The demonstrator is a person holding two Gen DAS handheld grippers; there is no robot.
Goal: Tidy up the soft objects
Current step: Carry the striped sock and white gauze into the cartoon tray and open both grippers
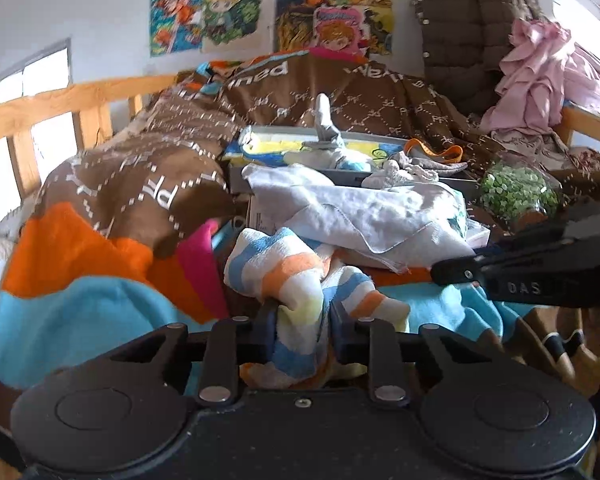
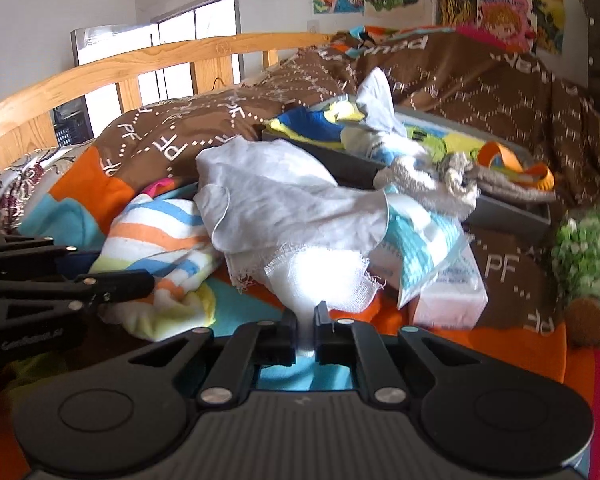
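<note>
My left gripper (image 1: 305, 312) is shut on a bunched fold of the striped towel (image 1: 276, 268), white with blue, orange and yellow bands, which lies on the blanket. In the right wrist view the same striped towel (image 2: 160, 240) sits at the left with the left gripper (image 2: 116, 266) pinching its edge. My right gripper (image 2: 306, 314) is shut on a thin frayed white gauze cloth (image 2: 320, 276). Over both lies a crumpled pale grey cloth (image 2: 276, 200). From the left wrist, the right gripper (image 1: 456, 270) reaches in from the right under the grey cloth (image 1: 360, 208).
A grey tray (image 2: 508, 212) behind holds socks and small cloths. A tissue pack (image 2: 448, 296) and a green plant jar (image 2: 584, 260) stand on the right. The brown patterned blanket (image 1: 140, 184) covers the bed, a wooden rail (image 1: 60, 100) runs along the left, and clothes (image 1: 536, 76) pile at the back right.
</note>
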